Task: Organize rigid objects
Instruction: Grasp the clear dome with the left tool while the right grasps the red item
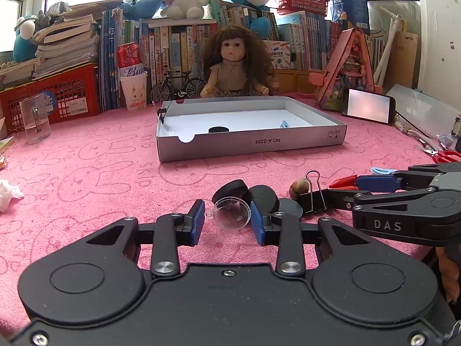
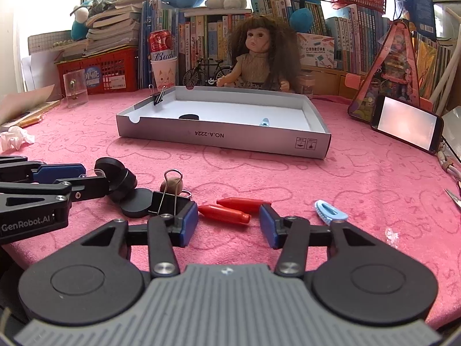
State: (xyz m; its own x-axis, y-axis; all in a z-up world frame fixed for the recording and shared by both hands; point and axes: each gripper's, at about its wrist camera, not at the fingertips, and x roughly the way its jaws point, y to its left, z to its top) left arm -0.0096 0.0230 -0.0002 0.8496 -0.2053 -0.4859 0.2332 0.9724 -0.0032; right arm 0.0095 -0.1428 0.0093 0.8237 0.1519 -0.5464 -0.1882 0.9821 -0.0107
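My left gripper (image 1: 227, 219) is open, its jaws on either side of a clear plastic half-sphere (image 1: 230, 213) on the pink cloth. Black discs (image 1: 260, 199) lie just behind it. A black binder clip (image 1: 312, 199) and a brown nut (image 1: 299, 189) lie to the right. My right gripper (image 2: 229, 225) is open, low over the cloth, with two red caps (image 2: 227, 212) just ahead between its jaws. A blue hair clip (image 2: 330, 212) lies right of it. The grey box lid (image 1: 250, 142) holds a black disc (image 1: 218, 129), a blue clip (image 1: 284, 124) and a binder clip (image 1: 162, 114).
A doll (image 1: 234, 63), a toy bicycle (image 1: 177, 86), books and red baskets stand behind the box. A clear cup (image 1: 34, 121) is at the left, a phone (image 1: 368, 105) and scissors (image 1: 446, 155) at the right. Crumpled tissue (image 1: 7, 193) lies at the far left.
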